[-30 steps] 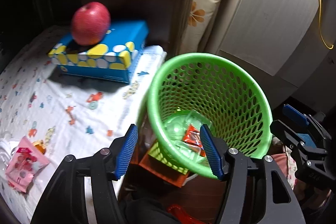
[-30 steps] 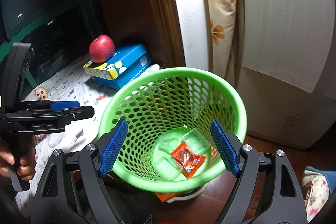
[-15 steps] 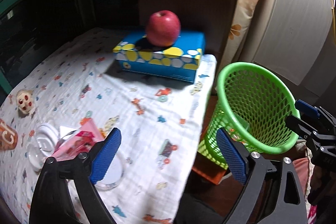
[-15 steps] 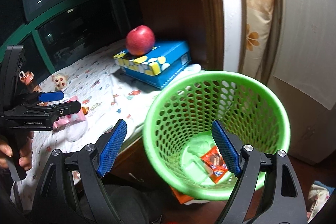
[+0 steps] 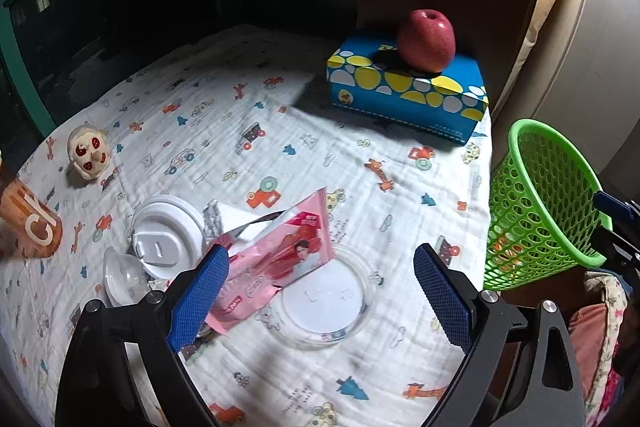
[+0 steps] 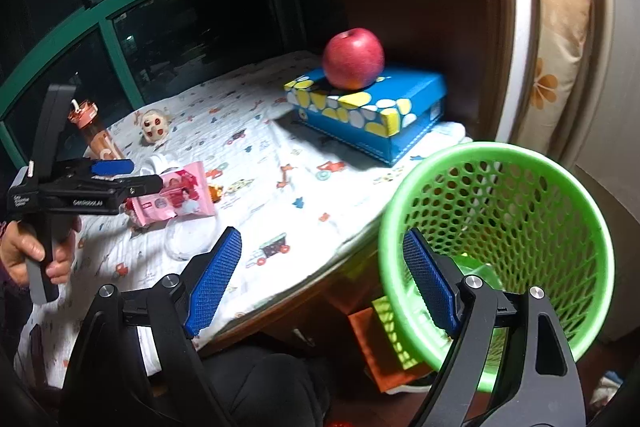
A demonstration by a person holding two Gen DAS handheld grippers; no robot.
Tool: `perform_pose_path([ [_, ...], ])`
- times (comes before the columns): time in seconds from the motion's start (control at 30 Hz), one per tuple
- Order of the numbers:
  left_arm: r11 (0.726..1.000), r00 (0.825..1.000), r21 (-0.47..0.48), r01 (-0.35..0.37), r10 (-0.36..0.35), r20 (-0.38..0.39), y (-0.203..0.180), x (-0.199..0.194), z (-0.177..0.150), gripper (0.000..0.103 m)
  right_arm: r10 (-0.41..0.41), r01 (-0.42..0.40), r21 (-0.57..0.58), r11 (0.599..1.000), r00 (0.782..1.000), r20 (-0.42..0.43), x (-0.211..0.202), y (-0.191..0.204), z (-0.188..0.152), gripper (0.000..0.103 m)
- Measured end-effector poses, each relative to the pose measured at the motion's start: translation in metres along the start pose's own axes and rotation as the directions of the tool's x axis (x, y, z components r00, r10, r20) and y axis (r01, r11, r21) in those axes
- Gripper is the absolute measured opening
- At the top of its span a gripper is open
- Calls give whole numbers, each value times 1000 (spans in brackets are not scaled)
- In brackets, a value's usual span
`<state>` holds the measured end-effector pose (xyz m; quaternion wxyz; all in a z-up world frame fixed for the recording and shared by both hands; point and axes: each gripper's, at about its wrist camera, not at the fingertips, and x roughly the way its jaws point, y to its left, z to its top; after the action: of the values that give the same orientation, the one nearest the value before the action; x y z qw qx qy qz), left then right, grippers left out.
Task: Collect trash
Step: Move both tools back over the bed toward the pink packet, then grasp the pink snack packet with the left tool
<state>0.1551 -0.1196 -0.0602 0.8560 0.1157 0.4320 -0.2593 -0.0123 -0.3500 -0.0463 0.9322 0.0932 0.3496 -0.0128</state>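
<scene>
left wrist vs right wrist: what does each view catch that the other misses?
Left wrist only: the white cup lid and the small clear dome beside it, in full, and the round clear lid the pink packet overlaps.

Right wrist only: inside the green basket, the bare hand holding the left gripper, and the whole orange bottle.

Both: apple on the blue tissue box, pink packet, small doll head, patterned cloth. Both grippers open.

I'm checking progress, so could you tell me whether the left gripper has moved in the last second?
Yes. The left gripper swung from over the green basket to above the pink wrapper.
</scene>
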Motion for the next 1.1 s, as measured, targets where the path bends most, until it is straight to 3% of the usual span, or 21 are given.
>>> perform_pose_path([
  [0.27,1000,1000,22,4,-4,-27,35,21,-5,90,26,-26,-20,999,999,-40,22,25,0,82],
  [0.53,997,997,49,67,-65,-41,48,40,-5,89,42,-45,-37,998,996,-74,41,45,3,82],
  [0.83,989,990,62,134,-130,-63,54,54,-6,70,60,-66,-55,996,992,-110,62,62,4,82],
  [1.03,990,992,73,123,-120,-48,53,53,-12,51,67,-76,-66,995,989,-130,72,68,2,82],
  [1.1,990,991,59,129,-127,-41,55,49,-13,40,72,-81,-65,995,988,-135,75,69,2,82],
])
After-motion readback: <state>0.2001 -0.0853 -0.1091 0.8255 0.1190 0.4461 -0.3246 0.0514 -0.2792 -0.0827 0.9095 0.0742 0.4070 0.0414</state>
